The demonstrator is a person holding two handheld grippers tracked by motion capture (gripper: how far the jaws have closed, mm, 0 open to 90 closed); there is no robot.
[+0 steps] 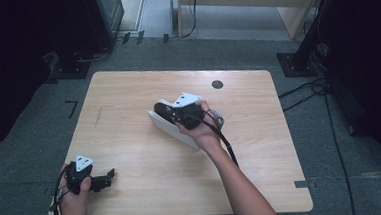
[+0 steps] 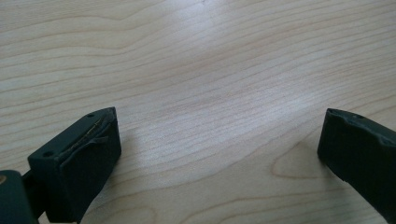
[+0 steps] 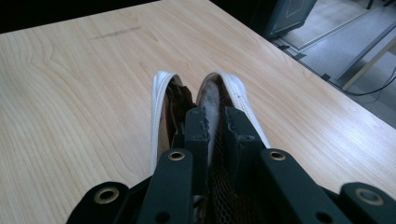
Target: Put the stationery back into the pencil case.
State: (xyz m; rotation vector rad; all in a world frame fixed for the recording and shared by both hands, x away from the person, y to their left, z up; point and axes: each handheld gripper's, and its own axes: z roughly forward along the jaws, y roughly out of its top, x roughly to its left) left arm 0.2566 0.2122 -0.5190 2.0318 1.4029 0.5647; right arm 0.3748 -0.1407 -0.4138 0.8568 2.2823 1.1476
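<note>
A pair of white shoes (image 1: 172, 132) sits at the middle of the wooden table (image 1: 148, 190), toes pointing to the far left. My right gripper (image 1: 171, 115) reaches into their openings. In the right gripper view the two shoes (image 3: 161, 100) lie side by side, and my right gripper (image 3: 217, 123) is shut on their inner walls, one jaw in each opening. Whether the soles rest on the table I cannot tell. My left gripper (image 1: 107, 175) is low at the table's front left corner; its jaws stand wide apart over bare wood (image 2: 219, 144), holding nothing.
A small dark round hole (image 1: 217, 84) sits near the table's far edge, and a faint pencil mark (image 1: 97, 116) at the left. Black equipment stands (image 1: 296, 61) and cables (image 1: 317, 87) lie on the grey floor to the right and behind.
</note>
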